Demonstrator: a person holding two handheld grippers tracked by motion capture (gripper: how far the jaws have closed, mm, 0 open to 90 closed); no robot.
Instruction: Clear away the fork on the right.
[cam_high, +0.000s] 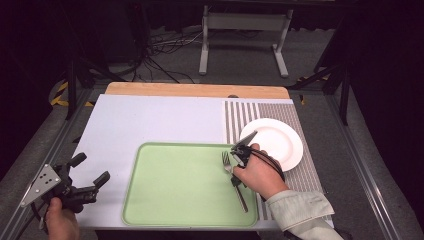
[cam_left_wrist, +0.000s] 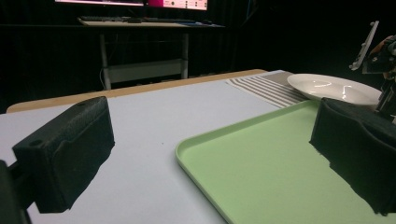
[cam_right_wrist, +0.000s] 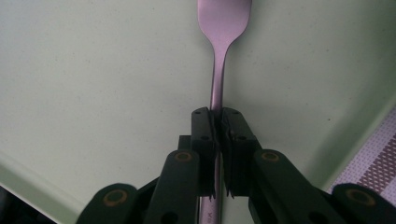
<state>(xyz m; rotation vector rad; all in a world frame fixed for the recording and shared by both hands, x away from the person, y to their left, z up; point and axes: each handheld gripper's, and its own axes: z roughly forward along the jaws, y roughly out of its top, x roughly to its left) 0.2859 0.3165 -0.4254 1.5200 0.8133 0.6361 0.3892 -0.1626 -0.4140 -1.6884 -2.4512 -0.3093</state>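
Fork (cam_right_wrist: 219, 70) over the green tray (cam_high: 170, 185), near its right edge, neck pinched tight in the right gripper (cam_right_wrist: 217, 116); whether it touches the tray is hard to tell. Left gripper (cam_high: 90, 172) waits off the tray's left side, jaws wide apart. White plate (cam_high: 277, 142) sits just beyond on the striped mat (cam_high: 240, 112).

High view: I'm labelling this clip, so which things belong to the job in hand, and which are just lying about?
In the job:
- fork, clamped by its handle in the right gripper
- green tray, under the fork

Lying about:
- white plate, empty
- striped placemat, under the plate
- left gripper, open, holding nothing, left of the tray
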